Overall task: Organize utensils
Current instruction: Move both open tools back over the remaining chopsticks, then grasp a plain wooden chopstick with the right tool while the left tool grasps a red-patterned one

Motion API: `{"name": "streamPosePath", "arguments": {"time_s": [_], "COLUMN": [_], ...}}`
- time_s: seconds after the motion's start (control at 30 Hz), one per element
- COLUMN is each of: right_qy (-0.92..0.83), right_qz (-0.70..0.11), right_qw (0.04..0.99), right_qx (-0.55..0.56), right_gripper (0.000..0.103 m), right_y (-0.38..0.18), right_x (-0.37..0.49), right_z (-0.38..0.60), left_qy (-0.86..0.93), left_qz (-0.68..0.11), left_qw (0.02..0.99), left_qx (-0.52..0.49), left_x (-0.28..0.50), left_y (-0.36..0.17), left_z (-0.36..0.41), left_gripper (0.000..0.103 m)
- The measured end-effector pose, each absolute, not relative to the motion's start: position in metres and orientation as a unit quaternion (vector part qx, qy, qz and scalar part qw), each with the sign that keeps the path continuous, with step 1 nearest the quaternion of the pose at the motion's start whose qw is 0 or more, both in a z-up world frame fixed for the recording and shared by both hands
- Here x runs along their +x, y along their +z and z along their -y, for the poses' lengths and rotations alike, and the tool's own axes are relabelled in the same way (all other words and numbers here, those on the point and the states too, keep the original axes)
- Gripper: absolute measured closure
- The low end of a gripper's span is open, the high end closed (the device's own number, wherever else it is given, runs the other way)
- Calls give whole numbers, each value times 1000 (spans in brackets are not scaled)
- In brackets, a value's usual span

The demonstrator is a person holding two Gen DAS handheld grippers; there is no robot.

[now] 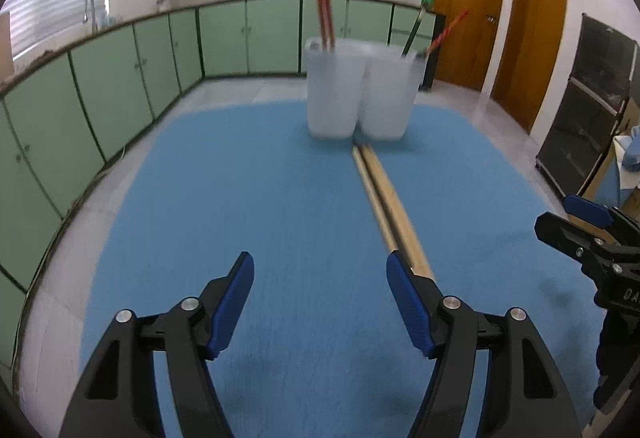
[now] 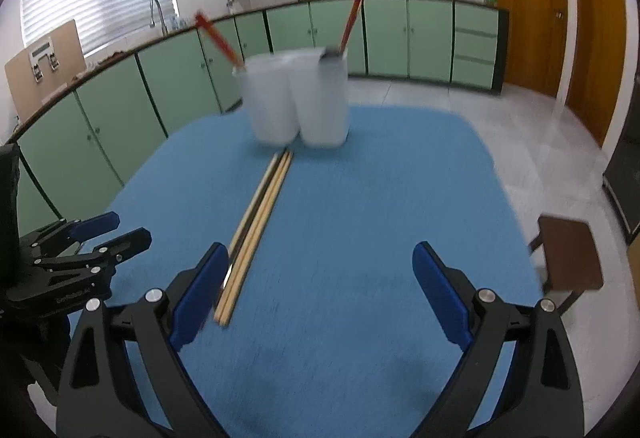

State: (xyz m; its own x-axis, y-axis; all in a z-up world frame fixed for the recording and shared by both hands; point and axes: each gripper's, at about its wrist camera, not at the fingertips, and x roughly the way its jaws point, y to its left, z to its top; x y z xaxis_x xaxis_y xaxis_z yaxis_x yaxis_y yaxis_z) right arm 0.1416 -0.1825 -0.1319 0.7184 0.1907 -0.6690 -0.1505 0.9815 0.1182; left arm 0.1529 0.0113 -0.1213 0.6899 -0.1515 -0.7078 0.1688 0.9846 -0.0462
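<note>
A bundle of pale wooden chopsticks (image 1: 384, 198) lies flat on the fuzzy blue cloth (image 1: 240, 198), its long axis running from the grippers toward 2 frosted plastic cups (image 1: 356, 90) holding red sticks. Left gripper (image 1: 320, 302) and right gripper (image 2: 320, 290) both gape wide, grasping nothing

Matt blue cloth with a fine nap covers the tabletop (image 1: 240, 198); pale bare-wood chopsticks (image 1: 384, 198) lie on it. The two cups (image 1: 360, 94) look like frosted translucent plastic. Each hand-held gripper (image 1: 320, 302) is black plastic with ribbed blue pads (image 1: 236, 302) and shiny metal pins
</note>
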Motion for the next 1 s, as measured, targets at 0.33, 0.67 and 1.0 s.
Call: {"name": "streamPosePath", "arguments": {"time_s": [0.33, 0.67, 1.0], "right_qy": [104, 98, 86], "right_qz": [-418, -436, -447], "right_qw": [903, 894, 890], "right_qx": [12, -13, -33], "right_gripper": [13, 20, 22], "right_y": [-172, -178, -184], "right_x": [133, 142, 145], "right_z": [147, 133, 129], "left_qy": [-71, -53, -58], "left_qz": [-421, -423, -424], "left_qw": [904, 905, 904], "left_qx": [17, 10, 7], "left_x": [141, 136, 134], "left_y": [-159, -161, -162], "left_z": [-19, -35, -34], "left_gripper": [35, 35, 35]}}
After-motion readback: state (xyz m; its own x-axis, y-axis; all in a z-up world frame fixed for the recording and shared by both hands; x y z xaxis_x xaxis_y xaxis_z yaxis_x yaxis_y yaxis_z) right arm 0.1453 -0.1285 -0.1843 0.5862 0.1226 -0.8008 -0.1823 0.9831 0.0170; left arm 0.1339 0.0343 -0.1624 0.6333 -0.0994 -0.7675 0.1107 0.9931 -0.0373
